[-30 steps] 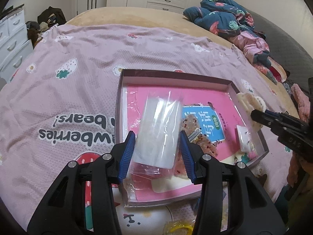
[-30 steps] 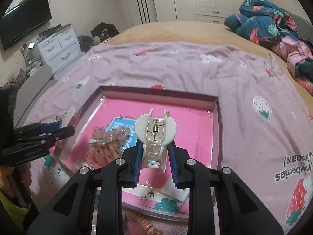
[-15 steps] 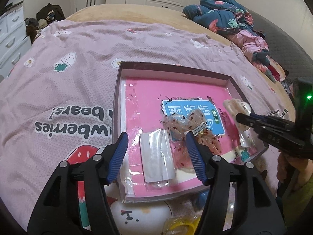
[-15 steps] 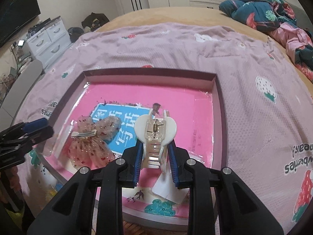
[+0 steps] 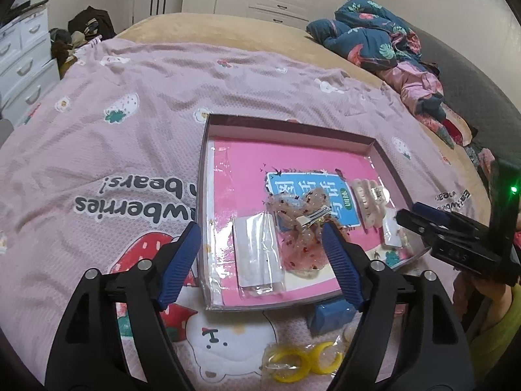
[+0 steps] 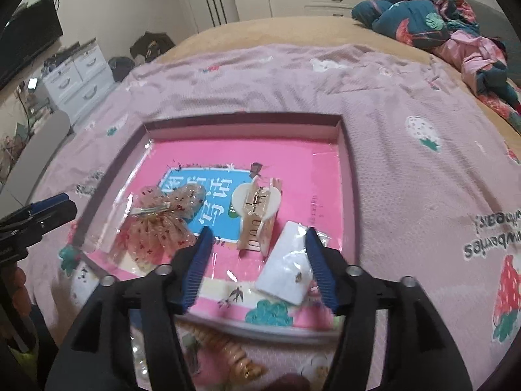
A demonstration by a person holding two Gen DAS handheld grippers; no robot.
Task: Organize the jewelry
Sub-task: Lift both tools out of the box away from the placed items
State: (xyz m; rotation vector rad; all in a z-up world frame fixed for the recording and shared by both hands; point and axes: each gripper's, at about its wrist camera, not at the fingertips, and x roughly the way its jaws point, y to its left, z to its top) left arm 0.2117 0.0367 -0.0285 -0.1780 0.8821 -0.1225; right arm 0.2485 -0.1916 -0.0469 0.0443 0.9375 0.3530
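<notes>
A shallow pink box [image 5: 205,176] [image 6: 346,176] lies on the bed. Inside it are a clear plastic packet [image 5: 259,254], a sheer red-dotted bow clip [image 5: 302,224] [image 6: 159,224], a cream claw clip [image 5: 369,203] [image 6: 257,211] and a small white earring card [image 6: 288,272] [image 5: 392,236]. My left gripper [image 5: 260,257] is open and empty, just above the packet at the box's near edge. My right gripper [image 6: 259,264] is open and empty, just behind the claw clip, its right finger over the earring card.
Outside the box near its front edge lie yellow hoops in a bag [image 5: 302,361], a blue item [image 5: 330,314] and a spiral hair tie [image 6: 228,348]. A quilt pile [image 5: 374,42] sits far right, white drawers [image 5: 22,62] far left.
My left gripper opened, let the packet down into the box and drew back. My right gripper opened and released the claw clip, which now lies in the box.
</notes>
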